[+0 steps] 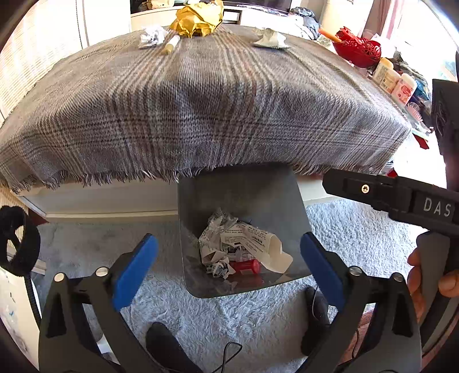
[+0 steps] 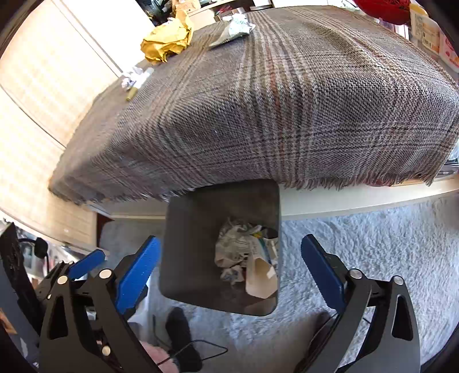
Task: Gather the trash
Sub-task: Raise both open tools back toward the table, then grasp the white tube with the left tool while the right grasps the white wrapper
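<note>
Both grippers are empty right now. My left gripper [image 1: 229, 264] has its blue pads spread wide with nothing between them, and the right gripper [image 2: 231, 265] is the same, jaws apart, nothing held. Both are hanging above the bin [image 1: 200, 200], which sits on the fluffy pale rug [image 1: 358, 229], tucked partly under the table edge.

Inside the bin there's already a decent pile: crumpled printed paper [image 1: 218, 244], a torn envelope-looking piece [image 1: 272, 252] and a small red cylinder [image 1: 248, 266]. So I'd say a fair chunk is done.

What's left is all at the far end of the plaid cloth [image 1: 200, 109] covering the table: a big yellow crumpled wad [image 1: 198, 18], a small white paper ball [image 1: 152, 36] with a little tube-like thing [image 1: 171, 44] just beside it, and a flattened white wrapper [image 1: 271, 38] off to the right. That's four pieces by my count, all well apart from the bin.

The red basket [image 1: 358, 48] and bottles [image 1: 393, 79] at the right side don't look like trash to me, so I'd leave those. Roughly halfway through, my guess.
</note>
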